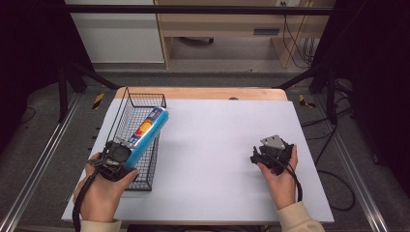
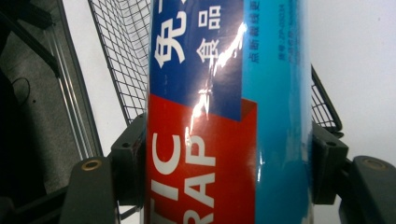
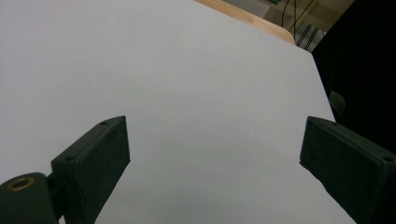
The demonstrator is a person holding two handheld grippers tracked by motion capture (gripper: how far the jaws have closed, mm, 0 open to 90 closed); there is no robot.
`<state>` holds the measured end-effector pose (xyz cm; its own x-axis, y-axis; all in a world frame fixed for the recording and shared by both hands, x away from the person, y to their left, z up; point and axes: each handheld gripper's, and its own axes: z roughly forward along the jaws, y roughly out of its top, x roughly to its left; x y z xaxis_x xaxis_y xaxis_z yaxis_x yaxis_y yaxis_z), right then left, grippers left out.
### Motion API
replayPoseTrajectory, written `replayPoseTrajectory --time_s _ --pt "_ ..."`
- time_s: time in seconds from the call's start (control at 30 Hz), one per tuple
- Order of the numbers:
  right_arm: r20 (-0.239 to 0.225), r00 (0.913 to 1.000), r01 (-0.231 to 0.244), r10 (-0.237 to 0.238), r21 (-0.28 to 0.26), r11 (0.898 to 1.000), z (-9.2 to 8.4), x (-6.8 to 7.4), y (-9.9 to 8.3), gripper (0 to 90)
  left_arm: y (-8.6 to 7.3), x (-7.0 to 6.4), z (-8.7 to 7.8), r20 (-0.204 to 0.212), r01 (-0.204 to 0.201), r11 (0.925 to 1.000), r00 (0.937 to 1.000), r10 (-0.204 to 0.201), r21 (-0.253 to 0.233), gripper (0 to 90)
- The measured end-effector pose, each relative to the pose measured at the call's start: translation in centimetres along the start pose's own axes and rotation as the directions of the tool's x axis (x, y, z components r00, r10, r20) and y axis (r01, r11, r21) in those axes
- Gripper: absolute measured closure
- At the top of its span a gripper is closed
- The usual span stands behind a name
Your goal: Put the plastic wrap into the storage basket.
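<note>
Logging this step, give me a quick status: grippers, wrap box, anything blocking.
Left hand-held gripper shut on plastic wrap box, tilted over wire basket. Right hand-held gripper open, nothing between its jaws. No obstruction seen.

The wrap box (image 1: 146, 133) is lying between the left gripper (image 1: 117, 155)'s jaws, leaning ahead over the wire basket (image 1: 126, 114), well apart from the right gripper (image 1: 270, 153).

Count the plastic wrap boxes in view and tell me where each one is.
1. The plastic wrap box is clamped in the left gripper, tilted over the wire basket at the table's left side. Nothing else shows through the basket's mesh.
</note>
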<state>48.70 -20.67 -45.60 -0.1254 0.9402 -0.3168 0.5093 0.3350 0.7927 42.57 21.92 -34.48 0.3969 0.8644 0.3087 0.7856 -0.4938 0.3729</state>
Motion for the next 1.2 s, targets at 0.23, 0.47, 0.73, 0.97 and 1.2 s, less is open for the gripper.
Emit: replayPoseTrajectory --time_s 0.23,0.47,0.73,0.97,1.2 --pt "-0.003 1.0 0.002 -0.002 0.003 1.0 0.1 -0.1 -0.1 8.8 0.7 0.4 0.7 -0.007 0.02 0.999 0.9998 -0.02 0.039 31.9" --pt "-0.011 0.9999 0.002 -0.002 0.005 1.0 0.1 -0.1 -0.1 9.1 1.2 1.1 1.0 -0.006 0.07 0.9962 0.9975 -0.07 0.052 31.9" --pt "-0.014 0.9999 -0.002 0.002 0.006 1.0 0.1 -0.1 -0.1 9.2 1.4 1.5 1.4 0.001 0.089 0.9928 0.996 -0.089 0.081 31.9" --pt "-0.018 0.9998 0.006 -0.006 0.008 1.0 0.1 0.0 -0.1 9.5 1.1 1.5 1.9 0.017 0.091 0.9909 0.9955 -0.093 0.099 31.9" --pt "-0.022 0.9997 0.01 -0.01 0.008 1.0 0.1 0.0 -0.1 9.5 1.1 1.6 2.3 0.023 0.093 0.9895 0.9951 -0.096 0.11 31.8"
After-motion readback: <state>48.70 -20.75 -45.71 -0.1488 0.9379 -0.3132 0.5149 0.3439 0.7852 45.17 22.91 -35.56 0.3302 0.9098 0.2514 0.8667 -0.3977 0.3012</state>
